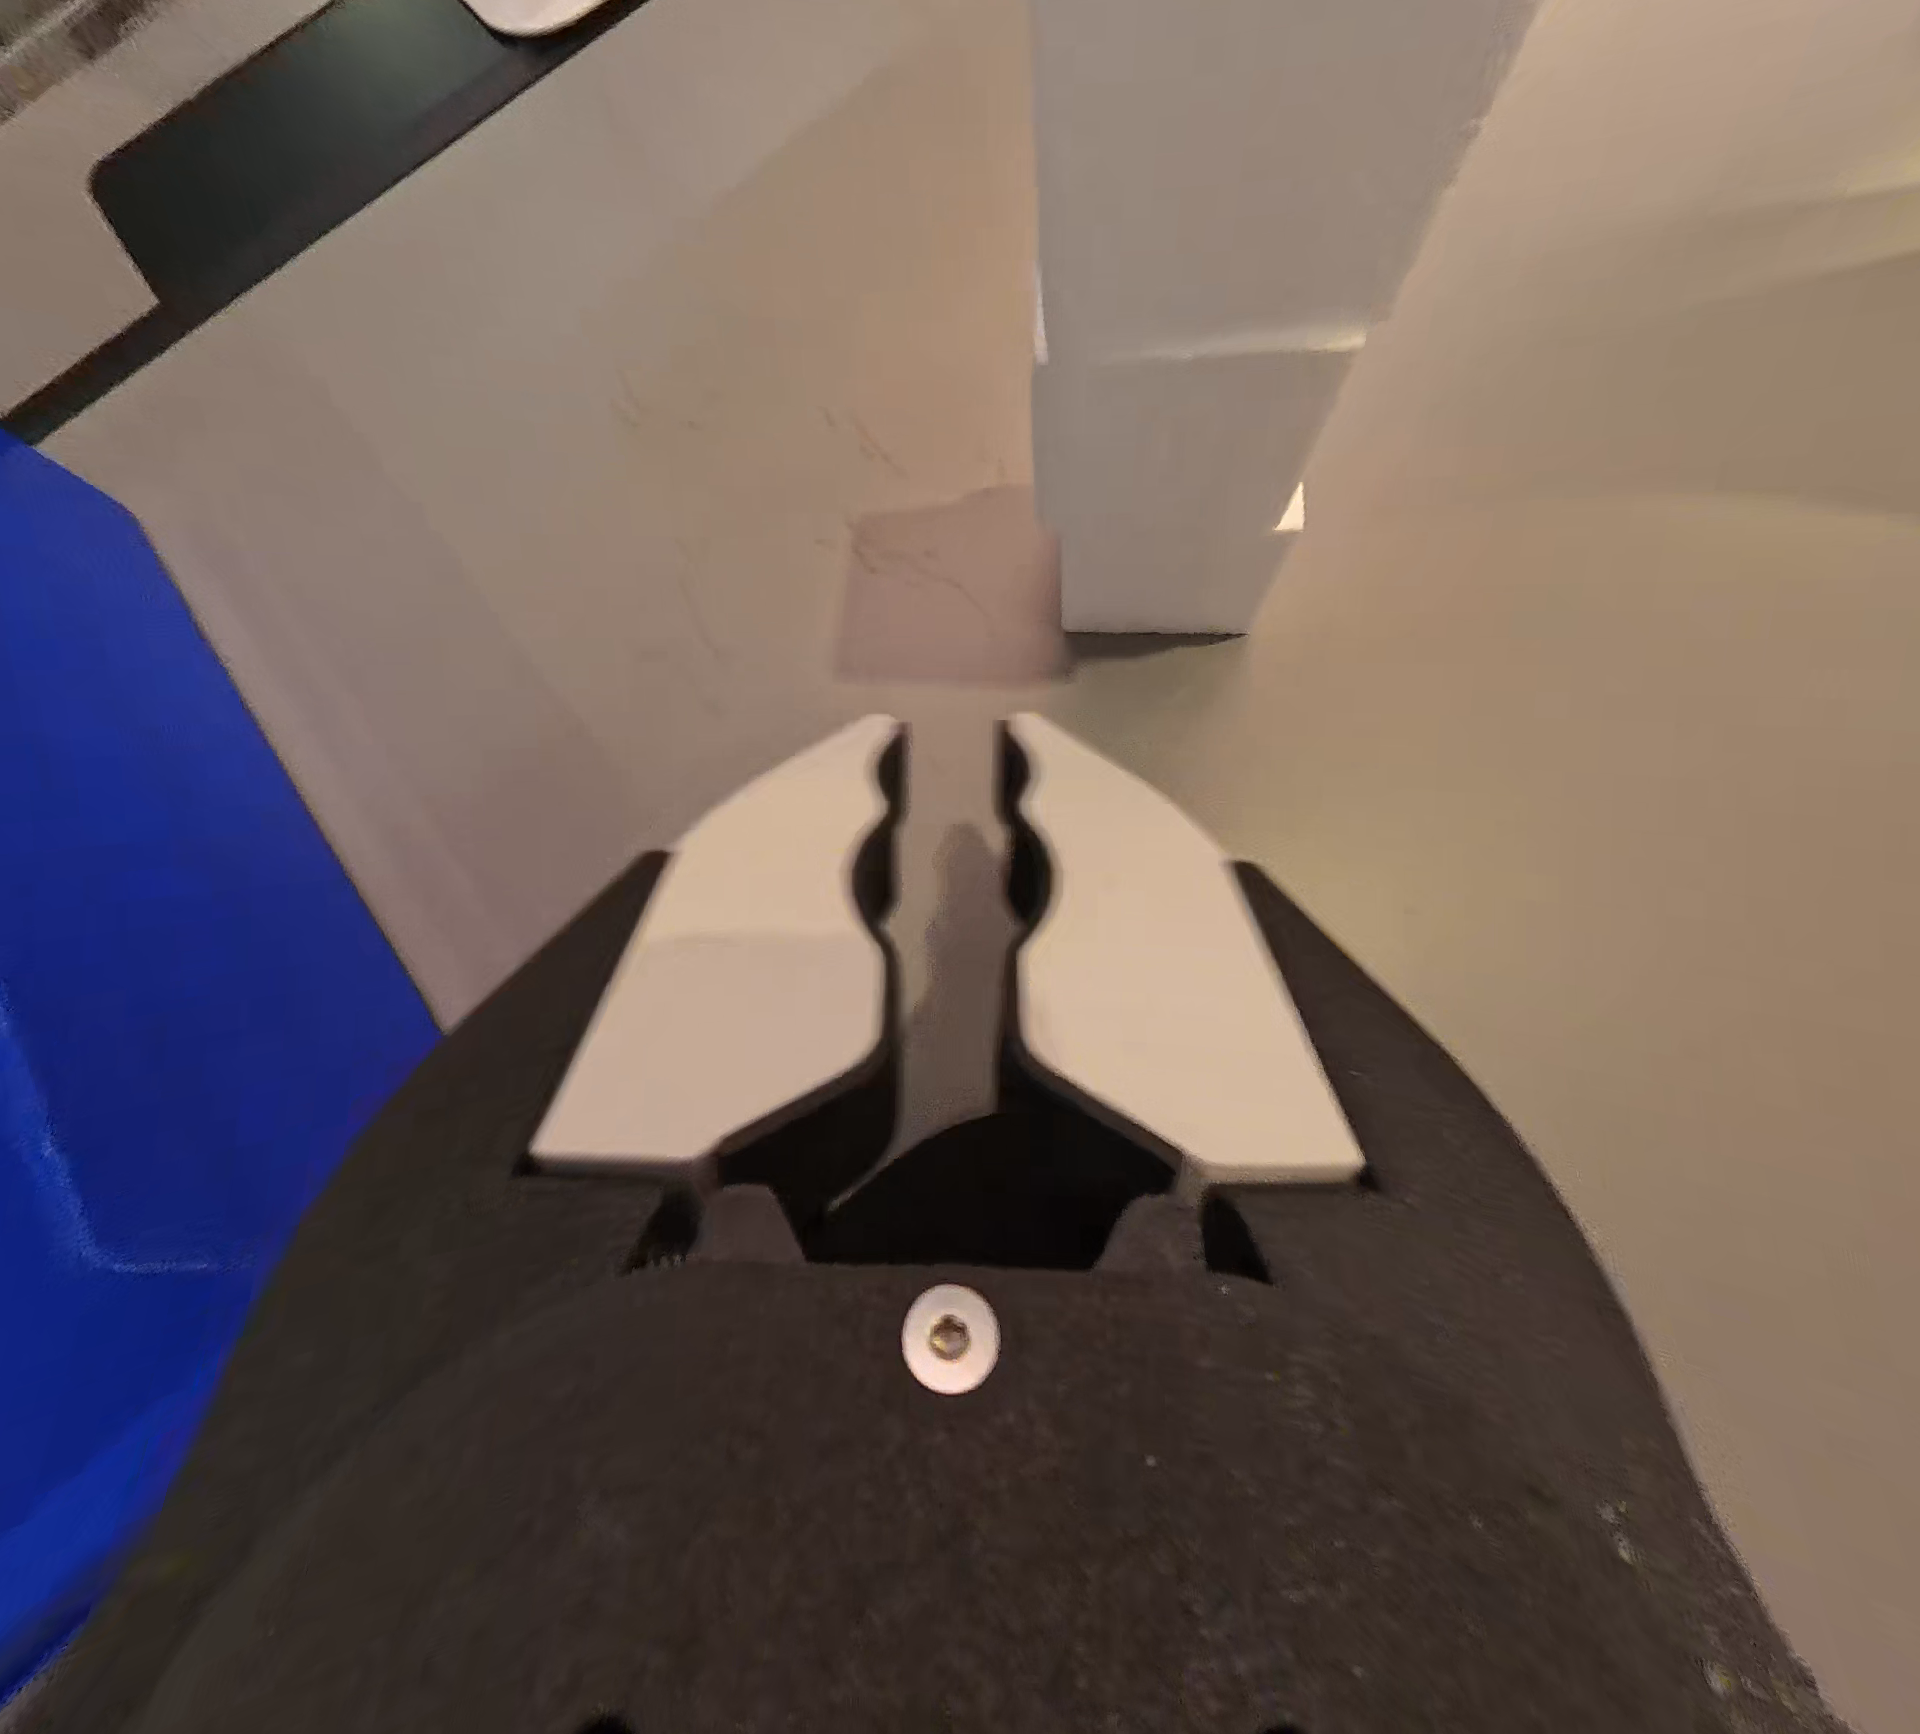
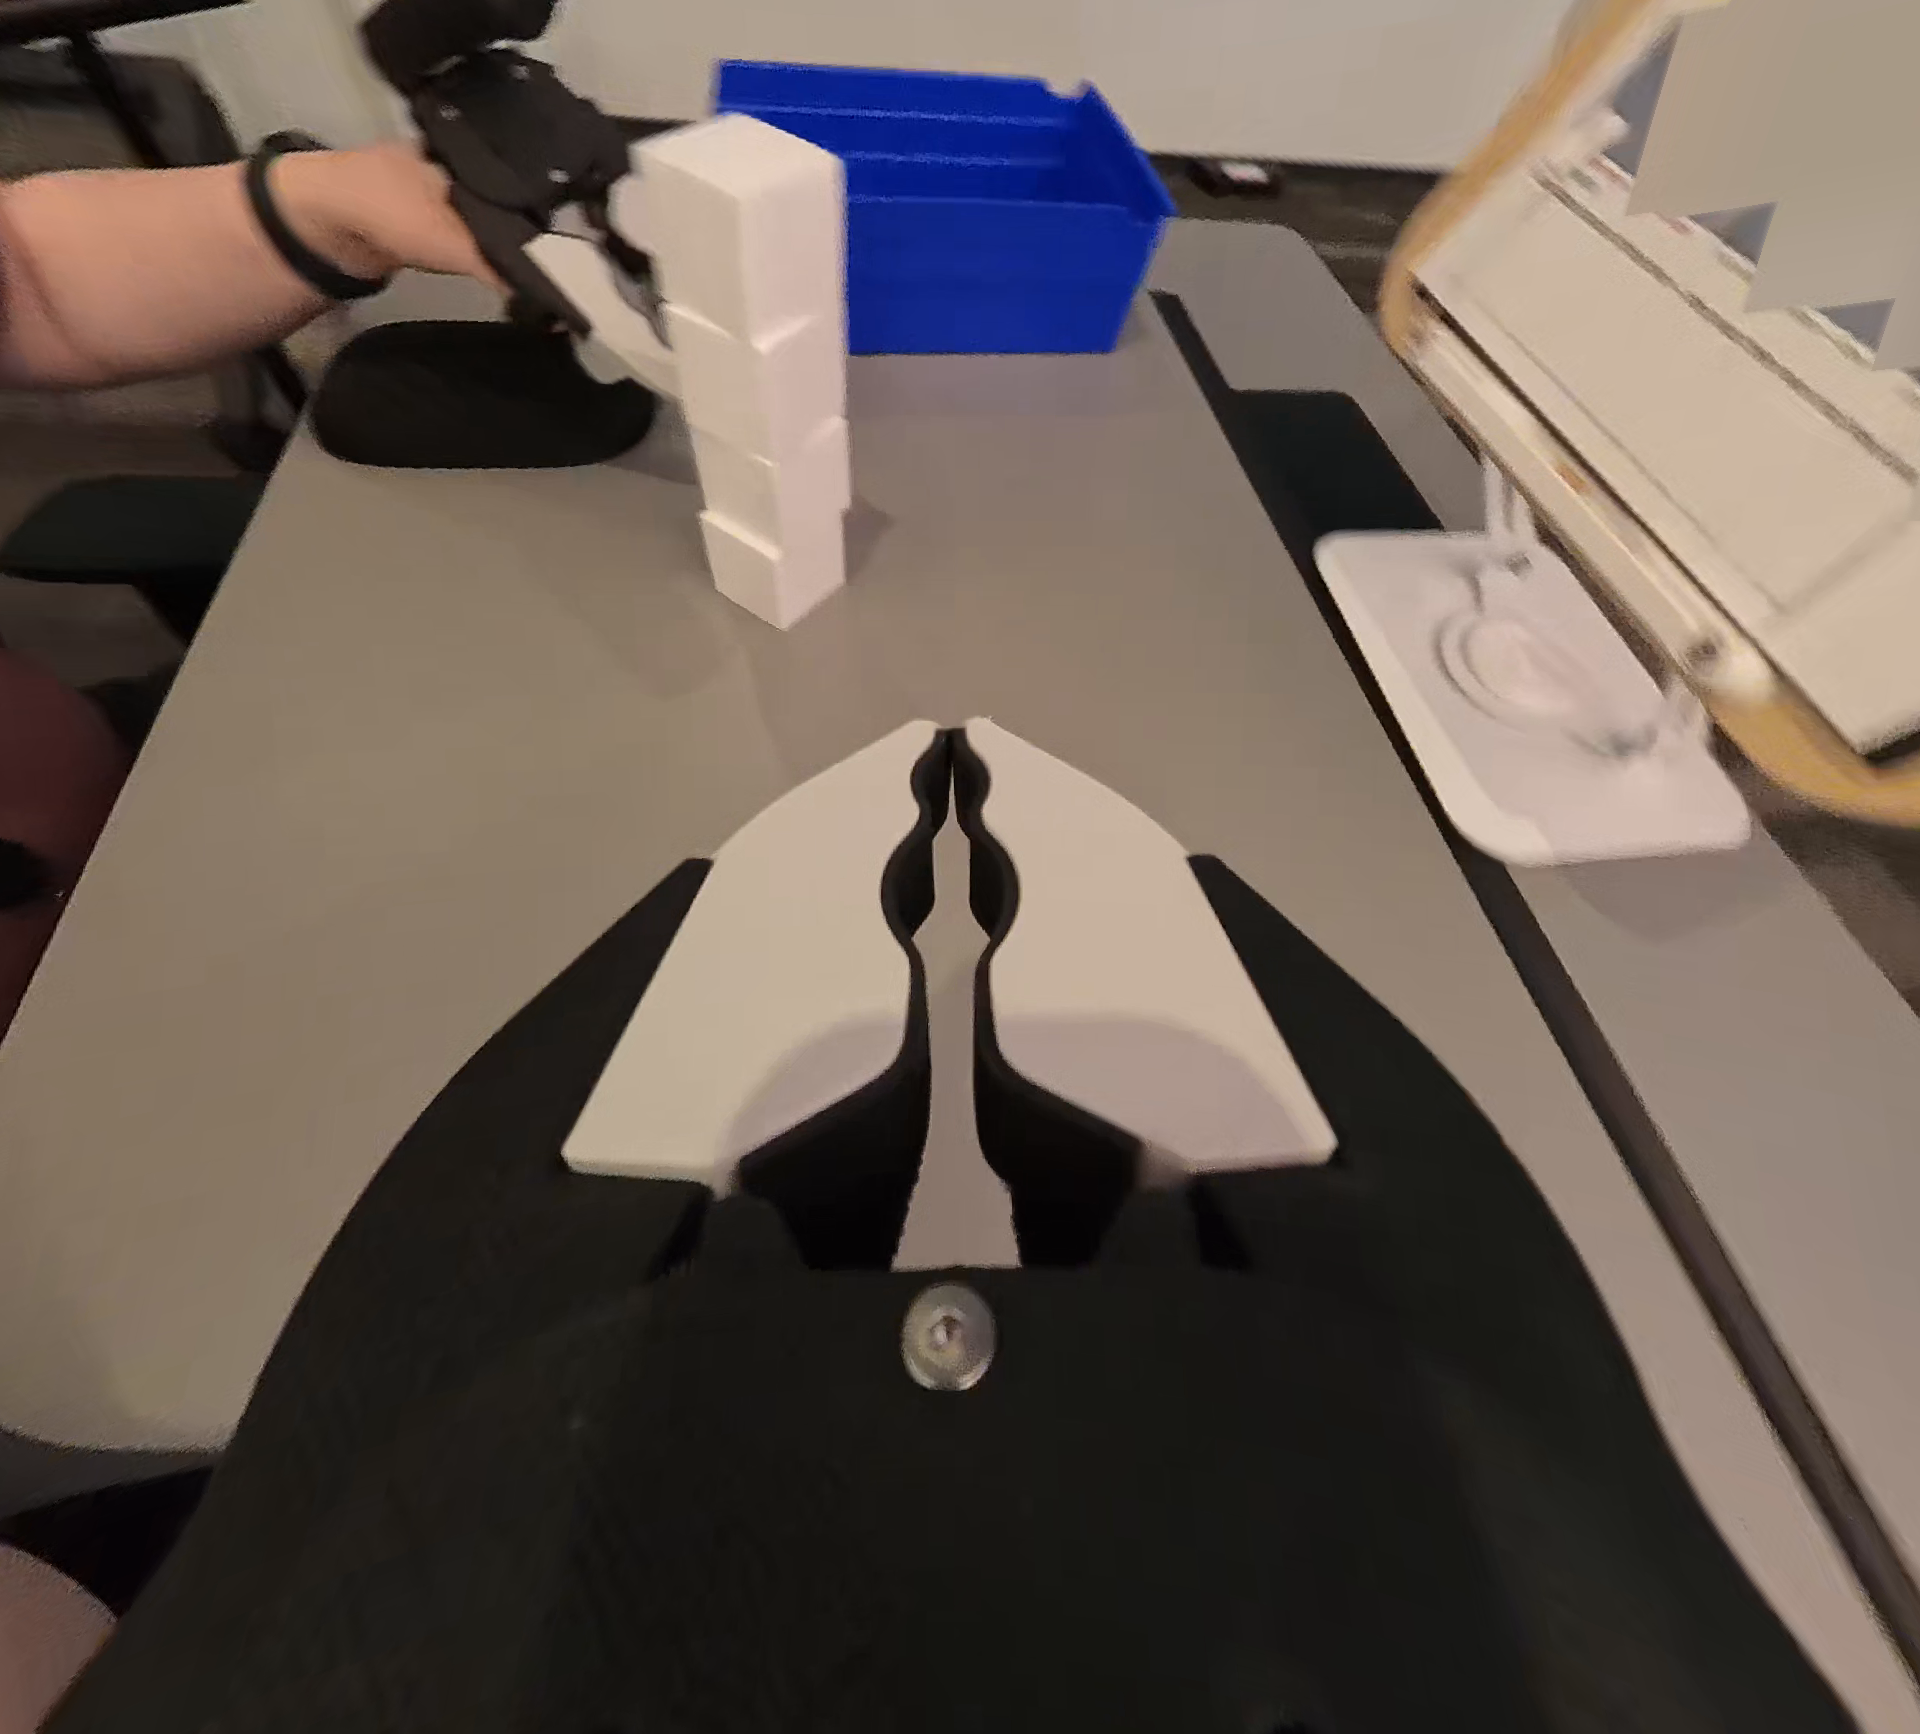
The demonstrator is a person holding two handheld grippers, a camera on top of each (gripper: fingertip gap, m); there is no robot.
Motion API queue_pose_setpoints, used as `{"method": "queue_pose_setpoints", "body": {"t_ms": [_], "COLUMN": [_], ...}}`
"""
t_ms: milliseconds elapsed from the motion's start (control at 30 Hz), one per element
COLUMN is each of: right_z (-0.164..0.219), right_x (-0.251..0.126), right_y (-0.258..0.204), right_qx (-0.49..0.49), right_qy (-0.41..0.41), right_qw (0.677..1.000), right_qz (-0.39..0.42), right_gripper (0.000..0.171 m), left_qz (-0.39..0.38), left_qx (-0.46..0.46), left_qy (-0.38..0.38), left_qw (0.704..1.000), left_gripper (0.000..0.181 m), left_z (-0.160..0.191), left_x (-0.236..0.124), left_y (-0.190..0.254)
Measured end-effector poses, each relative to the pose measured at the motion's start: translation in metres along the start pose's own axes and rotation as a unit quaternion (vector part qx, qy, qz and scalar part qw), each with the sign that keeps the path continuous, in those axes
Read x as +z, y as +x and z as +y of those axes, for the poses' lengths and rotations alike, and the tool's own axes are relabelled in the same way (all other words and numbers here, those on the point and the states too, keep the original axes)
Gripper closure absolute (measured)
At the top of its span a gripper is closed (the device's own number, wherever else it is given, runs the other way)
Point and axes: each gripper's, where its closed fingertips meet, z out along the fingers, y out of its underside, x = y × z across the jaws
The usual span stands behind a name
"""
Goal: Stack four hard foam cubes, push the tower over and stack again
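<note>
- Foam cubes, four white ones, stand as a tower on the grey bench; the tower leans slightly at the top.
- Your left gripper sits right beside the tower's upper half; contact is too blurred to tell. Its fingers are almost closed, a narrow gap between them, holding nothing.
- Your right gripper hovers well back from the tower, fingers pressed together and empty.
- A blue bin stands behind the tower.
</note>
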Motion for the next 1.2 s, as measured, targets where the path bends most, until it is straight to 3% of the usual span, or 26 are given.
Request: {"method": "queue_pose_setpoints", "body": {"t_ms": [33, 167, 367, 533, 700, 900, 1033, 1133, 1200], "right_z": [0.008, 0.052, 0.097, 0.1, 0.076, 0.081, 0.095, 0.109, 0.118], "right_x": [-0.008, -0.038, -0.055, -0.056, -0.06, -0.079, -0.099, -0.11, -0.114], "right_y": [0.013, 0.059, 0.067, 0.062, 0.055, 0.053, 0.058, 0.059, 0.059], "right_qx": [0.036, 0.104, 0.114, 0.111, 0.087, 0.096, 0.126, 0.15, 0.166], "right_qy": [-0.01, -0.103, -0.218, -0.24, -0.212, -0.205, -0.182, -0.149, -0.124], "right_qw": [0.999, 0.974, 0.946, 0.942, 0.949, 0.947, 0.947, 0.953, 0.957], "right_qz": [0.03, 0.171, 0.212, 0.207, 0.216, 0.228, 0.233, 0.217, 0.204], "right_gripper": [0.17, 0.17, 0.17, 0.17, 0.17, 0.17, 0.167, 0.16, 0.154], "left_qz": [0.001, -0.02, -0.038, -0.068, -0.048, -0.031, -0.001, 0.059, 0.112], "left_qx": [-0.008, -0.085, -0.184, -0.139, -0.074, -0.039, -0.066, -0.094, -0.109], "left_qy": [-0.006, -0.005, -0.018, -0.007, -0.01, 0.015, 0.074, 0.128, 0.147], "left_qw": [1.0, 0.996, 0.982, 0.988, 0.996, 0.999, 0.995, 0.986, 0.977], "left_gripper": [0.181, 0.181, 0.181, 0.181, 0.181, 0.181, 0.15, 0.105, 0.097], "left_z": [0.0, -0.001, -0.006, -0.04, -0.09, -0.133, -0.14, -0.138, -0.13], "left_x": [0.002, 0.011, 0.03, 0.035, 0.049, 0.066, 0.06, 0.055, 0.053], "left_y": [0.001, -0.002, -0.005, 0.002, 0.035, 0.065, 0.066, 0.07, 0.079]}}
